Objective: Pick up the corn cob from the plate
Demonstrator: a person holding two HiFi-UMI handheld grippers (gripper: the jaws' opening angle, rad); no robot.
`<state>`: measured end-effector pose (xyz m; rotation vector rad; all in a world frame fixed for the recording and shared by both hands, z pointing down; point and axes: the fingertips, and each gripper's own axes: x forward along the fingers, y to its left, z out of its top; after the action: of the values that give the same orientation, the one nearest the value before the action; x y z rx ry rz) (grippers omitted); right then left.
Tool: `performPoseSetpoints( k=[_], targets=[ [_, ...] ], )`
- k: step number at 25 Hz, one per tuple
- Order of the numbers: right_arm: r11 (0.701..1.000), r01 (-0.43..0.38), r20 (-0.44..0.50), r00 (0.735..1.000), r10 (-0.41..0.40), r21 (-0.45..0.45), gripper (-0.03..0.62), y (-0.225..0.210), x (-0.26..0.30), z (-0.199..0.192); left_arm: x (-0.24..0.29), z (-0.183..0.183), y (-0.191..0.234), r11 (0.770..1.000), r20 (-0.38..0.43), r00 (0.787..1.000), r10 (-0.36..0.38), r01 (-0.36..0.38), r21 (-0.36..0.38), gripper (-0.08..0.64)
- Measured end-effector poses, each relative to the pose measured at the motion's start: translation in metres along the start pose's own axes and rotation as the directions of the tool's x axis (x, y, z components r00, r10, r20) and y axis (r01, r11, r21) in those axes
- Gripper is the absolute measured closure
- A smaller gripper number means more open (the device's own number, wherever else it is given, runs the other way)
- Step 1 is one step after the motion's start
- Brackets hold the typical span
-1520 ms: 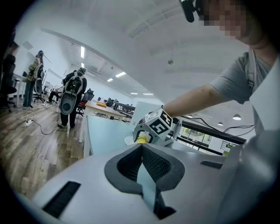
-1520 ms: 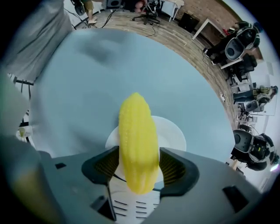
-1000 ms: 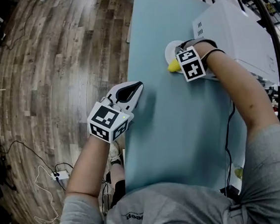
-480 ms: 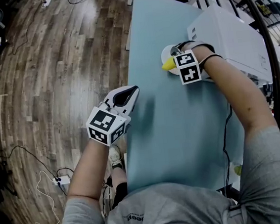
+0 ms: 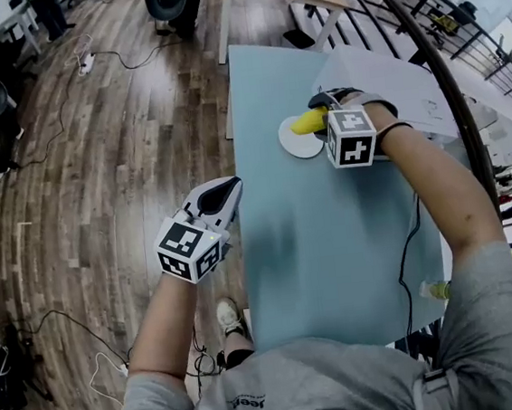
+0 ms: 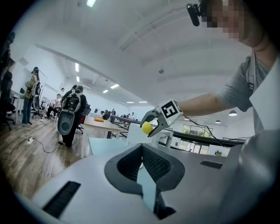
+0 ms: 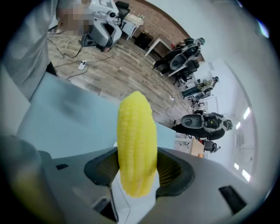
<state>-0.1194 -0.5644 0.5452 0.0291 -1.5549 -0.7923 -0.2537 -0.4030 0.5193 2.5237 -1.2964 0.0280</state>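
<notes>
Corn [image 7: 136, 131], knobbly and yellow, is clamped in my right claw [image 7: 137, 164] over the round white plate [image 5: 293, 143]; pale blue table [image 5: 332, 237], plank floor [image 5: 98, 171]; left claw [image 6: 141, 151] closed, empty.

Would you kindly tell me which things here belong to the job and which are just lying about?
Job: corn cob, gripped by the right gripper; white plate; blue table.
Lying about: white box; power strip on the wood floor; idle left gripper.

One corn cob [image 7: 136, 131], one white plate [image 5: 293, 143], one blue table [image 5: 334, 255]; two tools — left tool [image 6: 142, 151], right tool [image 7: 139, 169]
</notes>
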Motion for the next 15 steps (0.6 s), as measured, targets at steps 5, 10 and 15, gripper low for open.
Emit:
performPoseSetpoints(
  k=[5,10,15],
  targets=[
    [0.941,0.084,0.095,0.988,-0.122,0.328,0.342,-0.019,-0.106,-0.002,-0.036,0.054,-0.029,0.998,0.04,0.998,-0.047,0.045,0.044,0.541],
    [0.858,0.117,0.173,0.957,-0.232,0.501,0.342,-0.002,-0.202,-0.006,-0.064,0.092,-0.089,0.99,0.047,0.995,-0.087,0.081,0.114,0.541],
    [0.747,0.062,0.297,0.893,-0.337,0.662,0.342,0.034,-0.284,-0.019,-0.081,0.115,-0.166,0.988,0.077,0.996,-0.046,0.034,0.149,0.541]
  ],
)
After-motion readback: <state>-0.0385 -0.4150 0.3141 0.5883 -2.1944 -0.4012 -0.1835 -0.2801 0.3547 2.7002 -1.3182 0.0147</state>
